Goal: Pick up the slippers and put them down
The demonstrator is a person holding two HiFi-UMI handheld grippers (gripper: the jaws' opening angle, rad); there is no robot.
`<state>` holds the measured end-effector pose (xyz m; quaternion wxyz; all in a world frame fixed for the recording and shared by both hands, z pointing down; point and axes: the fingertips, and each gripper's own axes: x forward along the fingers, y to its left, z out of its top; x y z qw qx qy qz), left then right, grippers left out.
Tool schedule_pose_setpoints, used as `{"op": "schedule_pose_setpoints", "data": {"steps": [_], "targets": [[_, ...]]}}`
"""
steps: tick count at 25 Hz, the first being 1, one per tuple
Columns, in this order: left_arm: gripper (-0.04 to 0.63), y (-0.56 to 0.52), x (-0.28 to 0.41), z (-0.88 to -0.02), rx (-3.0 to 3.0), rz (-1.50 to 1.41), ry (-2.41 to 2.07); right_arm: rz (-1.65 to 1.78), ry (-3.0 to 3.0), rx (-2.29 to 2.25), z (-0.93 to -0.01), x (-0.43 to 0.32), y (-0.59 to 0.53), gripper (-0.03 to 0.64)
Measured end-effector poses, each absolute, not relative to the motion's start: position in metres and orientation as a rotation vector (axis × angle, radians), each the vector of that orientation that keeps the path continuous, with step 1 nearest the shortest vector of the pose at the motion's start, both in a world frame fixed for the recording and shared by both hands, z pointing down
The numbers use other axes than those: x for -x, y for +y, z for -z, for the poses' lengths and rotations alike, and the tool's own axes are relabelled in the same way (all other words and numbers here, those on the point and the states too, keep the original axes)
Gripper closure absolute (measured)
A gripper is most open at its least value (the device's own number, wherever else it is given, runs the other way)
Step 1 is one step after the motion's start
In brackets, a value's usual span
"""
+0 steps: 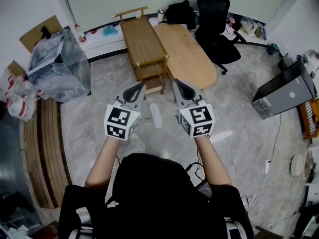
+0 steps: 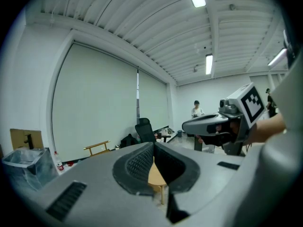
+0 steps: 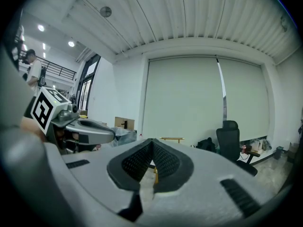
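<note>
Nearest the head camera are my forearms, held level, with the left gripper and right gripper side by side, high above the floor and aimed toward the wooden trolley. One white slipper lies on the floor just on my side of the trolley's foot. It shows between the two grippers, its long axis running from me toward the trolley. I judge neither hand clearly nearer, and either would have to drop and tip down to it. A pale shape by my left forearm may be the other slipper, but I cannot tell.

Left gripper view: my fingers meet at the tips, with nothing between them and no slipper in sight.

Right gripper view: the fingers are likewise closed and empty, pointing at the trolley's far wall, not the floor.
</note>
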<state>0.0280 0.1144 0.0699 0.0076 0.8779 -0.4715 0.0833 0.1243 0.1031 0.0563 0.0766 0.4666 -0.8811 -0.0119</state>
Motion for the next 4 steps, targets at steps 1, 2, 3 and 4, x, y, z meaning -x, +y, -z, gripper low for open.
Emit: {"op": "schedule_pose_setpoints", "data": {"steps": [1,2,3,4], "targets": [[0.589,0.1134,-0.0282,-0.0705,-2.746,-0.26,-1.472,0.036,-2.641,-1.4,-0.0569,-0.1244,0.1021,0.618],[0.589,0.1121,-0.0283,-0.0711,-2.747,-0.259,-1.47,0.036,-2.64,-1.401,-0.0576,-0.1245,0.1008,0.618],[0.589,0.1108,-0.0284,-0.0716,-2.749,-0.258,-1.469,0.036,-2.639,-1.403,-0.0585,-0.1246,0.0995,0.618],[0.589,0.1094,-0.0285,-0.0721,-2.751,-0.257,-1.467,0.036,-2.638,-1.405,-0.0593,-0.1247,0.0981,0.618]]}}
